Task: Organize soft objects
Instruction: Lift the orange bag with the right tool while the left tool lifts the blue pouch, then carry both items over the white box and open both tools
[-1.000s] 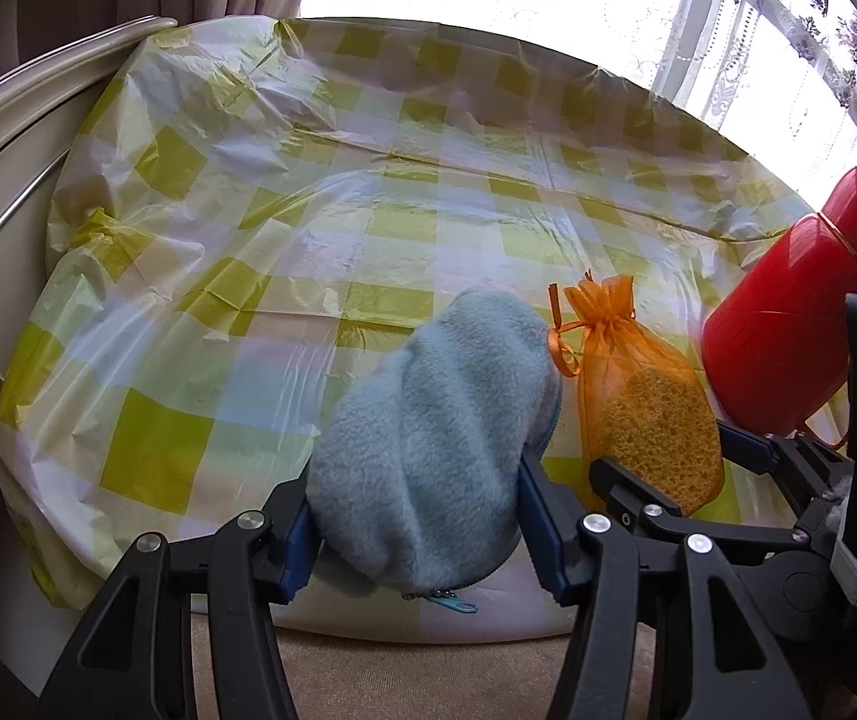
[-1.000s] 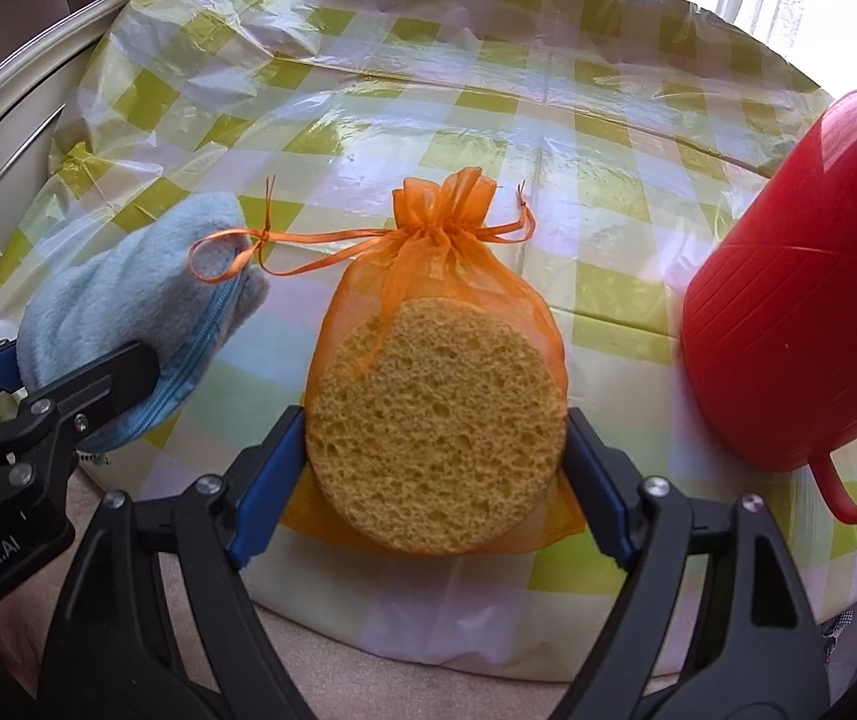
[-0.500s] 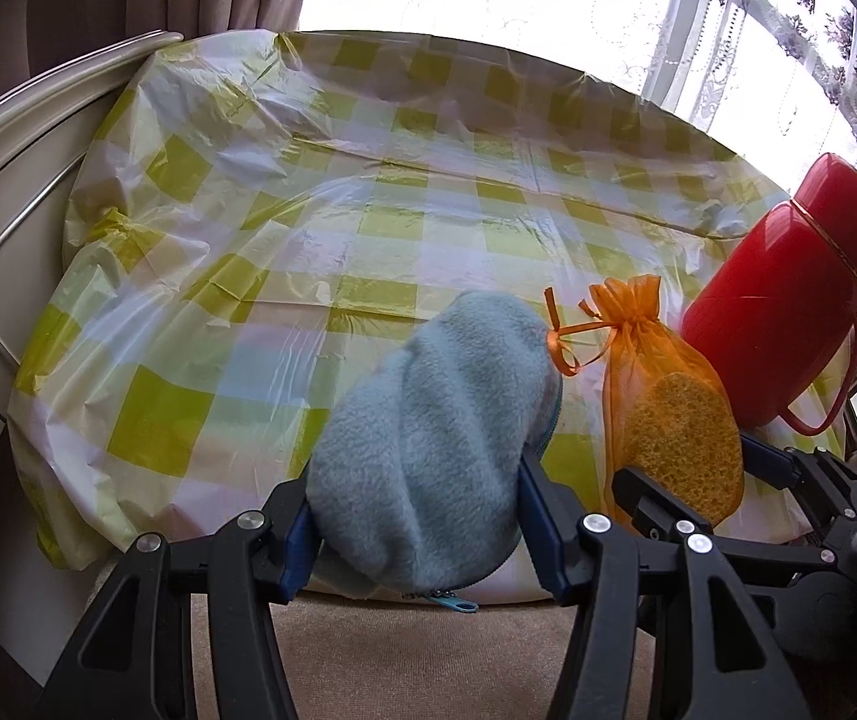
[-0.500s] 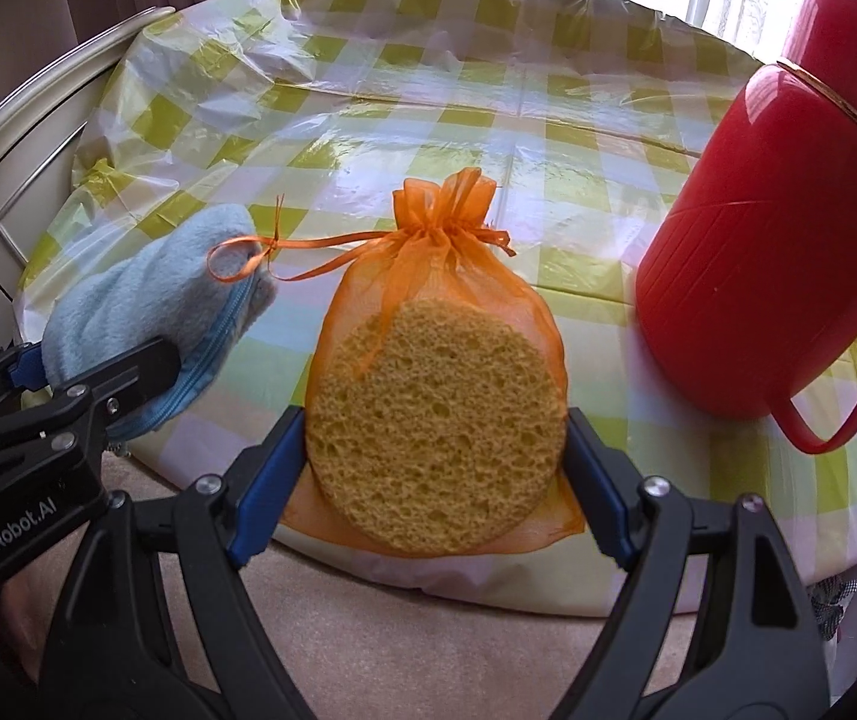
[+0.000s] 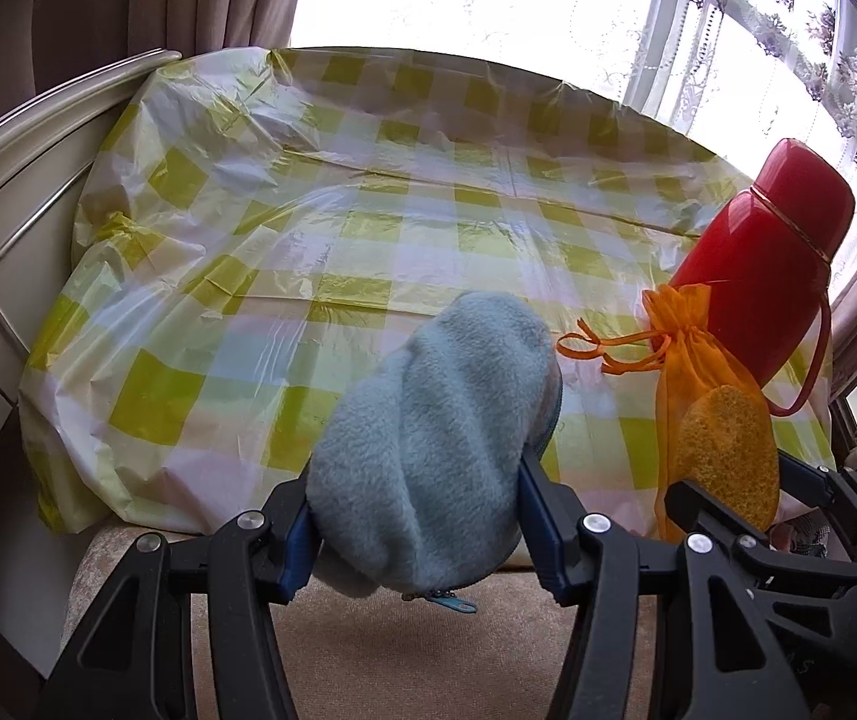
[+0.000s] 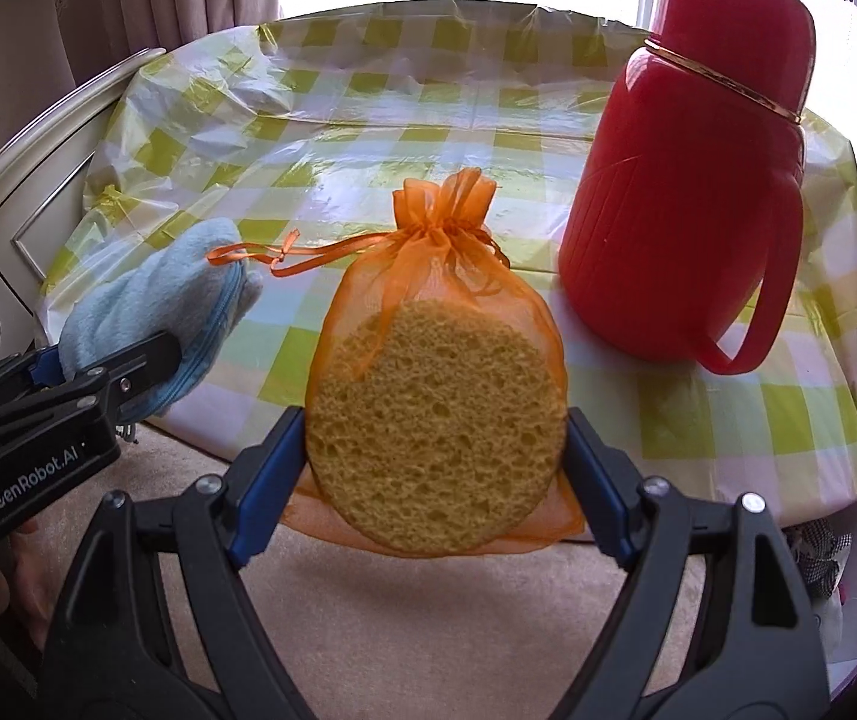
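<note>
Fluffy blue zip pouch [image 5: 428, 444], centre of the left view, clamped between the blue pads of the left gripper [image 5: 419, 516], lifted in front of the near edge of the checked tablecloth [image 5: 320, 228]. Orange organza bag [image 6: 437, 396] with round yellow sponge [image 6: 434, 426] inside, centre of the right view, pinched by the right gripper [image 6: 434, 468]. Red thermos [image 6: 692, 180] upright on the cloth, upper right.
</note>
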Motion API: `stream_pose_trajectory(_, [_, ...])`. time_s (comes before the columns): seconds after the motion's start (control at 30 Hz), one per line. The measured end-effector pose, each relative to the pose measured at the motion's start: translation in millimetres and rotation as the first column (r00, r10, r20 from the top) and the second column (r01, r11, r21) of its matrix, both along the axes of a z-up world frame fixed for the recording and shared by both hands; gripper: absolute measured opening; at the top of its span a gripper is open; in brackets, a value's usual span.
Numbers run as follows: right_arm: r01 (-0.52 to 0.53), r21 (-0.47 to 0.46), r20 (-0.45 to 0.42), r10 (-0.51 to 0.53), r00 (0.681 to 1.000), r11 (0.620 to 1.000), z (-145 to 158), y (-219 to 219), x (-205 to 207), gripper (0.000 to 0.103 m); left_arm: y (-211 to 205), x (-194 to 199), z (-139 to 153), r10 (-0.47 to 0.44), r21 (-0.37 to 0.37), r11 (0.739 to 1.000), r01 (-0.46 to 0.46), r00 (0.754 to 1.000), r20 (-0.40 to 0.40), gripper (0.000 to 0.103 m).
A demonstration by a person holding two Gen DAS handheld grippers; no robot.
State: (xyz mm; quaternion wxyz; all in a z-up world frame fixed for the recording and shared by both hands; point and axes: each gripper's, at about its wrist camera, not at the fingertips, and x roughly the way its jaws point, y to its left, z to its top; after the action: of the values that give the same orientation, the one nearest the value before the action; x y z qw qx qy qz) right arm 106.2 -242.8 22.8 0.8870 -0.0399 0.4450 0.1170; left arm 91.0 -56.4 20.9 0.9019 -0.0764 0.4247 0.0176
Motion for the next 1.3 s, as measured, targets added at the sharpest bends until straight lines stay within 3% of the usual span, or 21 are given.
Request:
stream_pose_trajectory(0.8, [0.129,0.011,0.002,-0.130,0.992,0.992,10.4,-71.7,-24.8,0.084,-58.1,-8.7,1.9,-0.135,-0.020,0.991,0.135,0.991,-0.003,0.058])
stream_pose_trajectory(1.3, [0.228,0.004,0.033,-0.228,0.973,0.974,28.1,-123.7,-41.7,0.084,-106.9,-16.1,6.2,-0.259,-0.060,0.964,0.259,0.966,0.009,0.058])
